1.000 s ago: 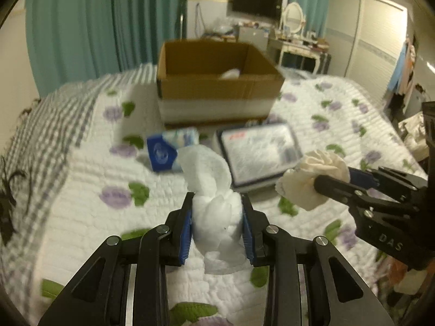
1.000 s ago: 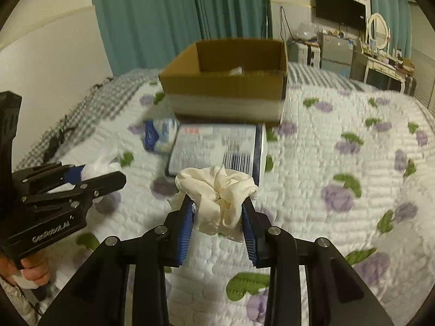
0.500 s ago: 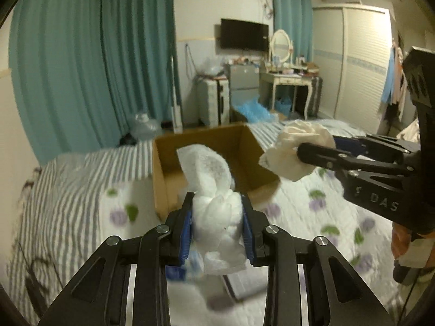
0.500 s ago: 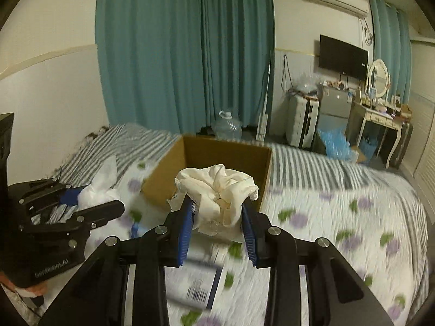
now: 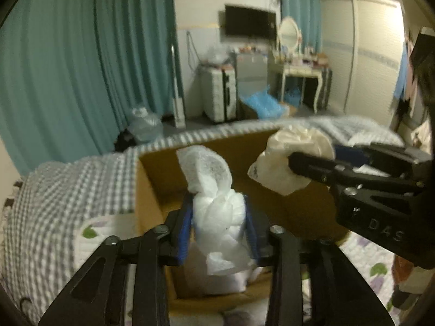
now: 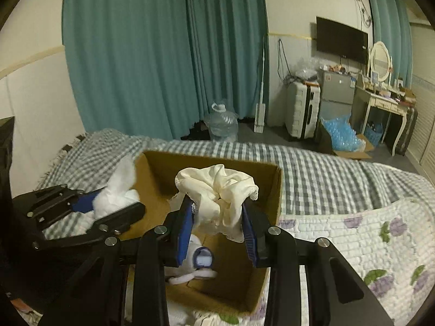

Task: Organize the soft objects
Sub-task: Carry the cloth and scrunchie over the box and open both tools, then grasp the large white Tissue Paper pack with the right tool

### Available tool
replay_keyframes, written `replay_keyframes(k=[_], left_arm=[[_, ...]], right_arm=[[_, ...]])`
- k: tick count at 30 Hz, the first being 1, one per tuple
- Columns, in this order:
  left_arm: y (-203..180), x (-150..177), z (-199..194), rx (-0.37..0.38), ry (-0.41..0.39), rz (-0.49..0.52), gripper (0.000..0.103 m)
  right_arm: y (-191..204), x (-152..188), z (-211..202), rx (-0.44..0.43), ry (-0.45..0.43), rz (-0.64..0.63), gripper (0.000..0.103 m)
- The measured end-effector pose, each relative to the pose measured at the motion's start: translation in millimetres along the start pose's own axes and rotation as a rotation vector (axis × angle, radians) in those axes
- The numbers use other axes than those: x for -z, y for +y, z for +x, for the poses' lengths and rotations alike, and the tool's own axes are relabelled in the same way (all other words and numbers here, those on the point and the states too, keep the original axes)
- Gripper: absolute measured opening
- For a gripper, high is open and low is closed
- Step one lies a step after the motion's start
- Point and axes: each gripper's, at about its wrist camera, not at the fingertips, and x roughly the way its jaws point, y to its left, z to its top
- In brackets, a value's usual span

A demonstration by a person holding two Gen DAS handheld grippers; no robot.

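My left gripper (image 5: 218,225) is shut on a white fluffy cloth (image 5: 214,198) and holds it above the open cardboard box (image 5: 152,190). My right gripper (image 6: 217,228) is shut on a cream crumpled cloth (image 6: 217,187), also above the box (image 6: 274,198). In the left wrist view the right gripper with the cream cloth (image 5: 288,163) is at the right. In the right wrist view the left gripper with the white cloth (image 6: 117,193) is at the left. White soft items (image 6: 198,260) lie inside the box.
The box stands on a bed with a flowered quilt (image 6: 367,244) and a grey checked sheet (image 6: 320,168). Beyond the bed are teal curtains (image 6: 163,54), a water jug (image 6: 221,125), a suitcase (image 6: 301,114) and a dressing table (image 6: 386,100).
Both grippers have risen from low over the quilt and moved forward to above the box, each still holding its cloth. The box interior now lies right under them.
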Motion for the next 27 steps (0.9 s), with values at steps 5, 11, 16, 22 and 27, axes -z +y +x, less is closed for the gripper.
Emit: replay_keyframes(k=[5, 11, 16, 22, 27], left_arm=[[5.1, 10.4, 18.8, -0.084, 0.002, -0.013, 0.077], [13.1, 10.0, -8.2, -0.089, 0.000, -0.054, 0.077], [16.5, -0.8, -72.4, -0.113, -0.090, -0.092, 0.077], [19.3, -7.6, -180.4, -0.143, -0.238, -0.100, 0.090], [17.5, -1.7, -252.0, -0.169, -0.343, -0.090, 0.091]], right_arm=[[-12.7, 11.2, 21.1, 0.031, -0.002, 0.034, 0.094], [-24.1, 10.8, 5.0, 0.069, -0.022, 0.060, 0.095], [-19.2, -0.9, -45.5, 0.084, -0.075, 0.046, 0.096], [8.3, -14.5, -143.5, 0.091, -0.197, -0.037, 0.101], [36.2, -17.5, -219.1, 0.048, -0.285, -0.088, 0.102]])
